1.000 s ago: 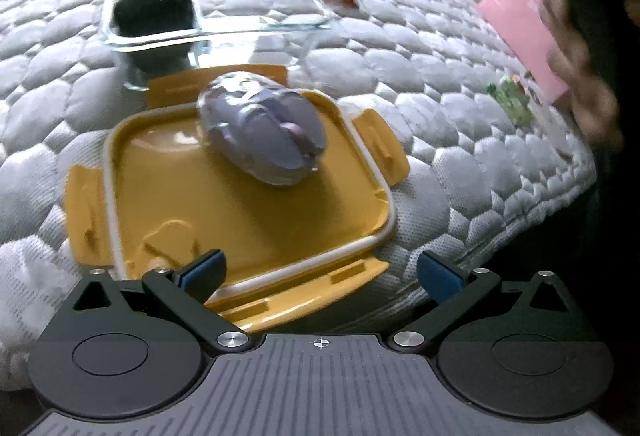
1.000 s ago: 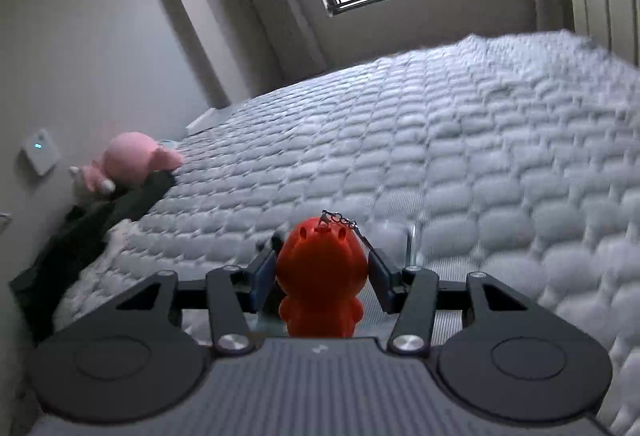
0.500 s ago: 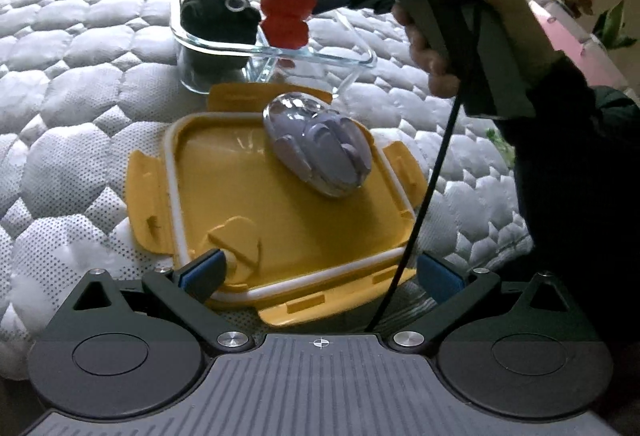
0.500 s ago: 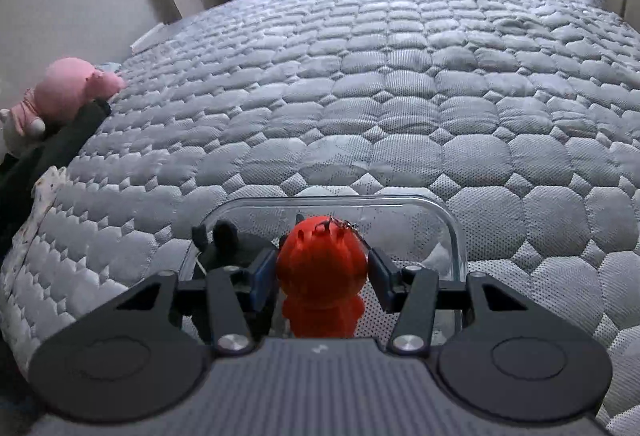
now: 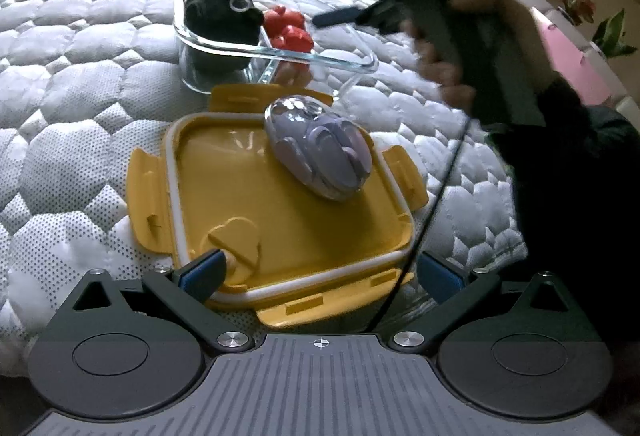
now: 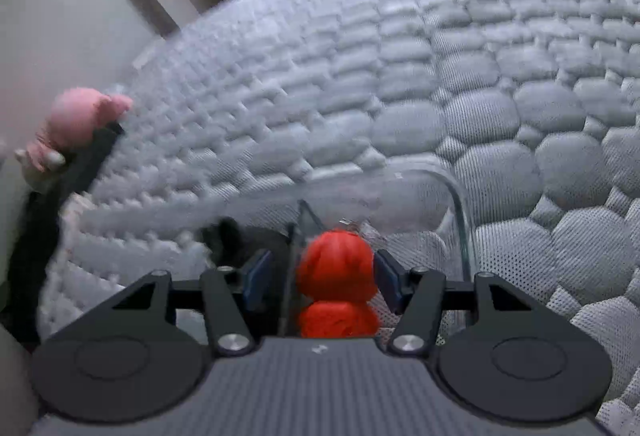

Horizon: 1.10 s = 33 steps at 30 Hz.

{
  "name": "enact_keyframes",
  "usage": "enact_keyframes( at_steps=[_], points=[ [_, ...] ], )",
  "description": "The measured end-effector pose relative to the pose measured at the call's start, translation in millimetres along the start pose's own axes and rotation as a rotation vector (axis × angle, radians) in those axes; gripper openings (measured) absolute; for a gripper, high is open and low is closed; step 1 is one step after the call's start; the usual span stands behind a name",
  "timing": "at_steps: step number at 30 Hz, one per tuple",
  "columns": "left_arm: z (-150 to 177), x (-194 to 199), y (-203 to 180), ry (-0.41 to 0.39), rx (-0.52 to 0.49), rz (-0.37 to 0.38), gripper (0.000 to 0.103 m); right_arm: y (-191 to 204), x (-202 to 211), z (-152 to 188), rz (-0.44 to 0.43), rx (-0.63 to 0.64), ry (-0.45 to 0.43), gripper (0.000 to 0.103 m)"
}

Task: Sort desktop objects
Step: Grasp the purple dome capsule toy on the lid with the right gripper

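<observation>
A clear glass container (image 5: 280, 53) with a divider sits on the quilted bed. A black plush toy (image 5: 220, 9) fills its left compartment. A red figurine (image 5: 289, 29) lies in the right compartment; it also shows in the right wrist view (image 6: 335, 276). My right gripper (image 6: 322, 278) is open above it, with gaps on both sides of the figurine. My left gripper (image 5: 320, 270) is open and empty at the near edge of a yellow lid (image 5: 280, 203). A purple computer mouse (image 5: 318, 163) rests on that lid.
A pink plush toy (image 6: 76, 119) and dark cloth lie at the bed's left edge. A pink box (image 5: 576, 55) and a small plant (image 5: 612, 35) stand off the bed to the right. The bed edge runs just below the yellow lid.
My right gripper lowered the red figurine into the glass container's right compartment and opened, letting it go. The left gripper stayed at the yellow lid.
</observation>
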<state>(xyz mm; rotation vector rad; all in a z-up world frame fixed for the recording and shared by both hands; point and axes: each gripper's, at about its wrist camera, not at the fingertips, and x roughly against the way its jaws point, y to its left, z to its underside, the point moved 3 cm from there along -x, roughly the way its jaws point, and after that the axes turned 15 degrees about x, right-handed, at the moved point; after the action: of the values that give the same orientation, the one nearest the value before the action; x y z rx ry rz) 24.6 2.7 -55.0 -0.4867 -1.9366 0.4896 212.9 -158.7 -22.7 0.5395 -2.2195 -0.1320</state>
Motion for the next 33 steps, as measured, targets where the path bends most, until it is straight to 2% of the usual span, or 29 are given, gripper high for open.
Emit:
enact_keyframes(
  at_steps=[3,4,6,11,16,24,26,33],
  points=[
    [-0.5,-2.2,-2.5,0.002,-0.004,-0.014,0.103,15.4,33.8,5.0,0.031,0.112,-0.054,0.061],
    [-0.6,-3.0,-3.0,0.002,-0.005,-0.02,0.103,20.5,43.0,8.3,0.036,0.149,-0.062,0.064],
    [-1.0,-5.1,-3.2,0.004,0.001,-0.033,0.103,29.4,60.1,20.1,0.041,0.219,-0.071,0.076],
    [-1.0,-7.6,-7.8,0.005,-0.001,-0.066,0.103,41.8,83.7,61.8,0.035,0.32,-0.073,0.079],
    [1.3,-11.2,-20.8,0.015,-0.033,-0.094,0.103,33.5,77.1,97.1,-0.049,0.249,-0.047,0.079],
    [11.1,-13.5,-34.8,0.025,-0.11,-0.146,0.103,10.5,44.1,117.5,-0.206,0.069,0.024,0.079],
    [10.5,-13.0,-36.1,0.023,-0.109,-0.145,0.103,10.3,39.4,120.3,-0.219,0.057,0.028,0.078],
    [8.7,-15.2,-37.1,0.027,-0.105,-0.143,0.103,20.6,40.1,122.1,-0.177,0.135,0.018,0.076]
  ],
)
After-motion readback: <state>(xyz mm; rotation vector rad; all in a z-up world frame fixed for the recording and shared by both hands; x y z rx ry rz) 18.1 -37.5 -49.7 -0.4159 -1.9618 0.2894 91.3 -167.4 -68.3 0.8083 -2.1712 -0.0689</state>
